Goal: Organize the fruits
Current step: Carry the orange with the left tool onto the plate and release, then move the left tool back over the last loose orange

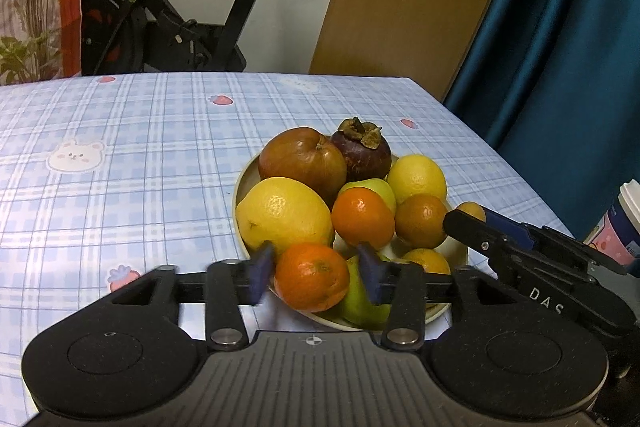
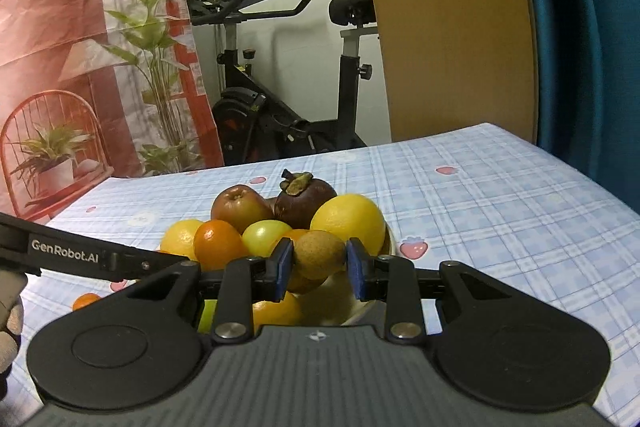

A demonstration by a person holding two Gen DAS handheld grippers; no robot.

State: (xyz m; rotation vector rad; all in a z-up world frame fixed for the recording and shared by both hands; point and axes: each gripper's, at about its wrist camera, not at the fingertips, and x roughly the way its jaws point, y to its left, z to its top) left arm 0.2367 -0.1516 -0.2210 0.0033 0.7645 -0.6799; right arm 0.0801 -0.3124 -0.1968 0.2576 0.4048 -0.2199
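Orange and round, a small mandarin (image 1: 312, 275) lies at the near edge of the cream plate (image 1: 240, 187) of heaped fruits. The left gripper (image 1: 316, 273) stands around it with blue pads slightly apart from its skin. The right gripper (image 2: 320, 269) is closed on a small brown round fruit (image 2: 319, 254) at the plate's right side. The plate rests on the blue checked tablecloth (image 1: 120, 131).

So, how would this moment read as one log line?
left gripper: open around tangerine | right gripper: shut on brown fruit | bowl: heaped
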